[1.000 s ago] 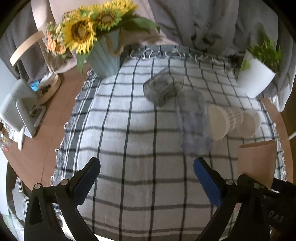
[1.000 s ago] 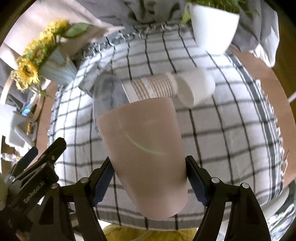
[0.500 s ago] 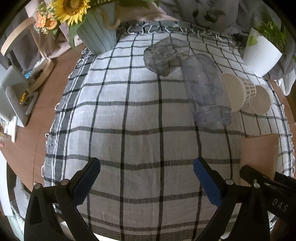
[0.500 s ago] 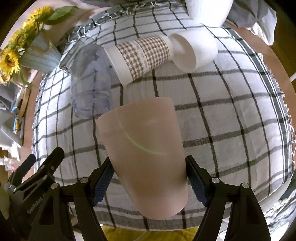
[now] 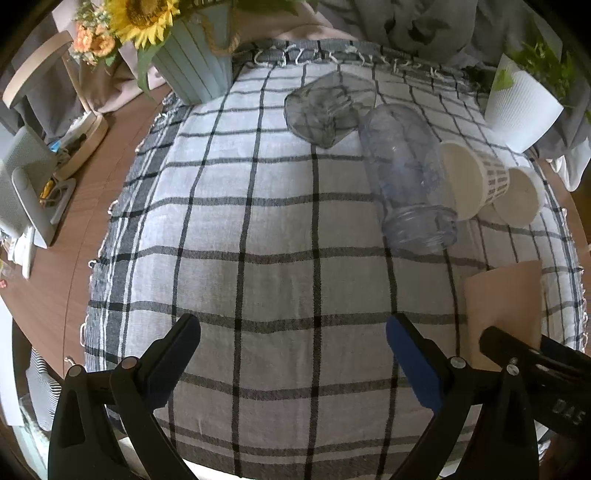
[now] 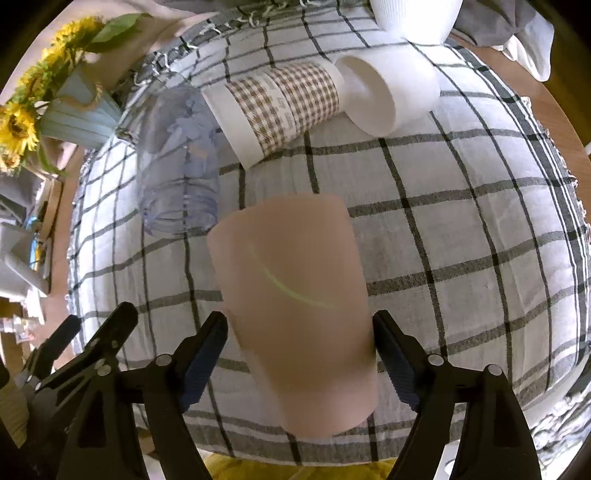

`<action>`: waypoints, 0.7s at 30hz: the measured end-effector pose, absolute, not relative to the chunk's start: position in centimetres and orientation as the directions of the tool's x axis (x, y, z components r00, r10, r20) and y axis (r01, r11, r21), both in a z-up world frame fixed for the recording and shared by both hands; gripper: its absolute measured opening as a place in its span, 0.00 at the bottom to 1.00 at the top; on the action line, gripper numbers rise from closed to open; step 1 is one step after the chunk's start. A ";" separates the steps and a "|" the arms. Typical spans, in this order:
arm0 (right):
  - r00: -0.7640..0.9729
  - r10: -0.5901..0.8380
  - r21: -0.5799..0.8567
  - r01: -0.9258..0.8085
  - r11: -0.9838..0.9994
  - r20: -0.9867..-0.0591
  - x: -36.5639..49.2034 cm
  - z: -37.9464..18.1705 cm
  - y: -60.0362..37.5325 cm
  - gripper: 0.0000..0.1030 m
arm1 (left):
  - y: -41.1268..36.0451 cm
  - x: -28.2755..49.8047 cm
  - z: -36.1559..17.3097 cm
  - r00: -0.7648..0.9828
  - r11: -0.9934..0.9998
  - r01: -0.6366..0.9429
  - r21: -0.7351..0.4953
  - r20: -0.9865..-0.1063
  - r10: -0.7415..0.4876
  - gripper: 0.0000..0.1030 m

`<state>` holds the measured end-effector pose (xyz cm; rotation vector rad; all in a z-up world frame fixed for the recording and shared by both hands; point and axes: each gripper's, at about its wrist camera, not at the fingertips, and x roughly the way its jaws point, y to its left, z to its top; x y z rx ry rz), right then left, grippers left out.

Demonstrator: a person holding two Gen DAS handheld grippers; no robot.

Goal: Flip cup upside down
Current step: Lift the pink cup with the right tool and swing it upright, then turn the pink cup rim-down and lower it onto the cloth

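Pink cup [image 6: 295, 295] sits clamped between the pads of my right tongs [image 6: 301, 354], over the checked cloth [image 6: 461, 221]. Beyond it lie a clear jar [image 6: 177, 166], a checkered paper cup [image 6: 280, 107] and a white cup [image 6: 388, 92]. My left tongs [image 5: 291, 354] hang apart, holding nothing.

- A checked tablecloth [image 5: 258, 229] covered the wooden table [image 5: 62, 280].
- A clear plastic jar [image 5: 406, 173] lay on its side on the cloth, with a clear glass [image 5: 325, 107] lying just behind it.
- A gingham-patterned paper cup [image 6: 280, 107] lay on its side, touching a white cup [image 6: 388, 92], also on its side.
- Sunflowers [image 5: 144, 18] stood in a pale blue ribbed vase [image 5: 195, 66].
- A white planter [image 5: 521, 110] held green leaves.
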<state>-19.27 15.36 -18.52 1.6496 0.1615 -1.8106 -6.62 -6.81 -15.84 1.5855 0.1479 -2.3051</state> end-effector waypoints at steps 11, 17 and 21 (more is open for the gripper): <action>-0.170 -0.496 0.300 0.618 -0.727 -0.852 -20.3 -10.5 19.8 0.81 | -2.0 -5.0 -10.6 -0.473 -0.948 0.316 0.030 -0.862 -0.185 1.00; -0.216 -0.489 0.282 0.596 -0.752 -0.845 -22.1 -10.6 22.9 0.81 | 2.4 -3.8 -10.5 -0.541 -0.961 0.277 -0.006 -0.827 -0.150 1.00; -0.216 -0.453 0.254 0.590 -0.766 -0.865 -23.3 -11.9 24.6 0.81 | 5.4 -3.0 -11.4 -0.581 -0.969 0.247 0.020 -0.797 -0.164 0.99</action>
